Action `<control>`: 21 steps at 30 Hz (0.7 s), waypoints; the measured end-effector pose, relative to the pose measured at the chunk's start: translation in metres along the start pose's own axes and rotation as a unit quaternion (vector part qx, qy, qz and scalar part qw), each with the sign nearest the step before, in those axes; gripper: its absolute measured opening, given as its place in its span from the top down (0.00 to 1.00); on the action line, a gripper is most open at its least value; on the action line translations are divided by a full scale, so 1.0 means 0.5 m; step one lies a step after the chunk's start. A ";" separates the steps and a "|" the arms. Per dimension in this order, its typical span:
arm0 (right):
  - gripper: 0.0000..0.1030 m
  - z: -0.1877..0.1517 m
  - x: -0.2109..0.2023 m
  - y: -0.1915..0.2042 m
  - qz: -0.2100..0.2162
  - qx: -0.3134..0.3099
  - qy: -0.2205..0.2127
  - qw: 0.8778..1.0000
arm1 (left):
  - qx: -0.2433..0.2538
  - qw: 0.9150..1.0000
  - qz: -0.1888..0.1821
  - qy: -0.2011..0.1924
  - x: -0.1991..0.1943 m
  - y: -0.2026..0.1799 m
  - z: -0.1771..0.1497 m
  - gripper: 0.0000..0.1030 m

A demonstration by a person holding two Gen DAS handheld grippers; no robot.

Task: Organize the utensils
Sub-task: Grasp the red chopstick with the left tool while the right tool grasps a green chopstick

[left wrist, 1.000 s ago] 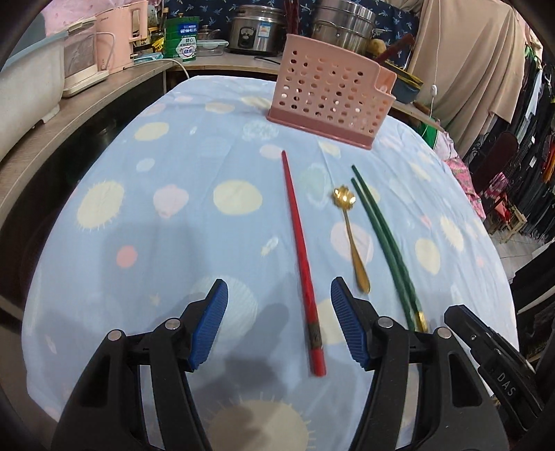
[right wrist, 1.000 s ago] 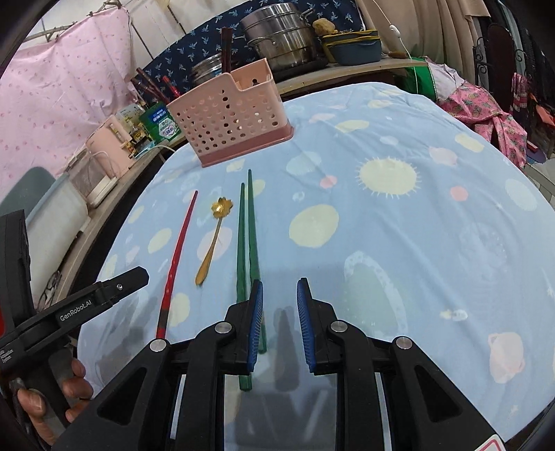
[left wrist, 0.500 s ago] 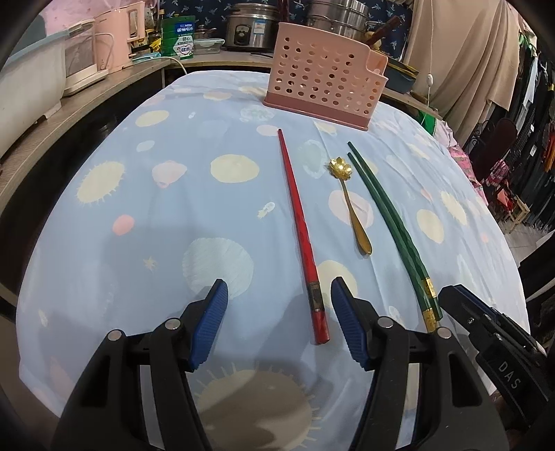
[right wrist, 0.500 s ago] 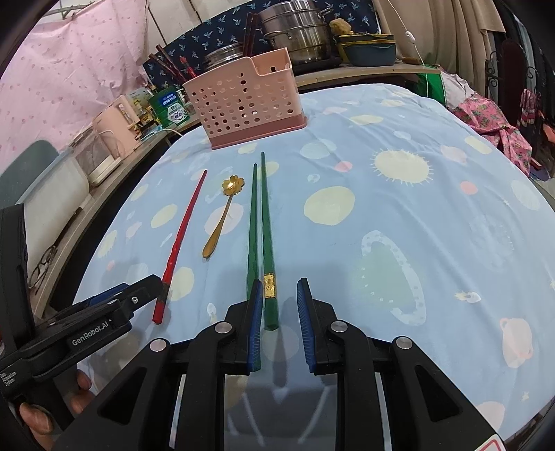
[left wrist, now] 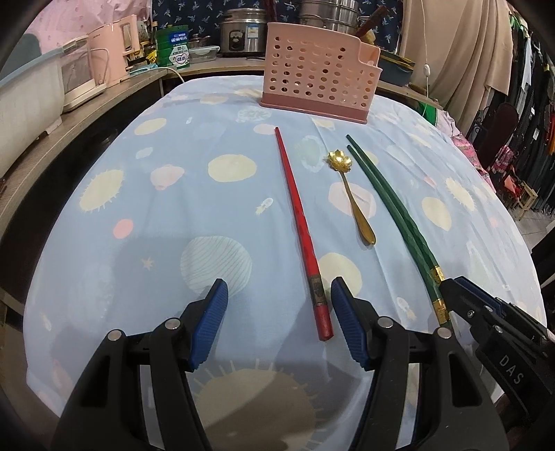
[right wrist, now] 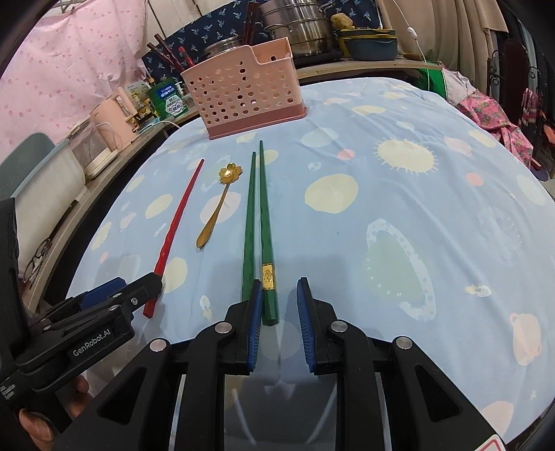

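Note:
A red chopstick (left wrist: 301,229), a gold flower-headed spoon (left wrist: 350,194) and a pair of green chopsticks (left wrist: 399,215) lie side by side on the blue patterned cloth, pointing at a pink perforated utensil holder (left wrist: 319,90). My left gripper (left wrist: 279,301) is open, and the red chopstick's near end lies between its fingers, close to the right one. My right gripper (right wrist: 277,301) is open a little, with the near end of one green chopstick (right wrist: 265,243) between its fingers. The red chopstick (right wrist: 177,225), spoon (right wrist: 216,208) and holder (right wrist: 246,100) also show in the right wrist view.
A wooden counter (left wrist: 86,104) runs along the left and back with a pink kettle (left wrist: 114,48), a white appliance, a rice cooker (left wrist: 242,31) and steel pots (right wrist: 295,27). Clothes hang at the right. The cloth's edge falls away near me.
Both grippers have drawn back toward the near ends of the chopsticks. The right gripper's fingers have opened slightly wider. The utensils have not moved.

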State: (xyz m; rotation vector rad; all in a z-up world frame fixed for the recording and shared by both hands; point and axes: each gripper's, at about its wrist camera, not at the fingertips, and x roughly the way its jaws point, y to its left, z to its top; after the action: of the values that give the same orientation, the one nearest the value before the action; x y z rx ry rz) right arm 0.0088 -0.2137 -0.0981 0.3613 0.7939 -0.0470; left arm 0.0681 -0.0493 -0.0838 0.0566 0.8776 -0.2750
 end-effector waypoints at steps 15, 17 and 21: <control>0.82 -0.005 0.002 0.009 -0.017 -0.019 -0.009 1.000 | 0.019 1.000 0.014 -0.015 0.002 -0.007 -0.009 0.48; 0.83 -0.005 0.002 0.008 -0.018 -0.019 -0.010 1.000 | 0.018 1.000 0.013 -0.016 0.001 -0.005 -0.009 0.54; 0.90 -0.004 0.001 0.004 -0.020 -0.016 -0.010 1.000 | 0.023 1.000 0.005 -0.015 -0.002 -0.007 -0.008 0.72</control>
State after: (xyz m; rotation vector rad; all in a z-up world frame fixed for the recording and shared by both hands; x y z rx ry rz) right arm 0.0082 -0.2112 -0.0993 0.3138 0.7813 -0.0742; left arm 0.0637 -0.0519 -0.0855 0.1002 0.8418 -0.2865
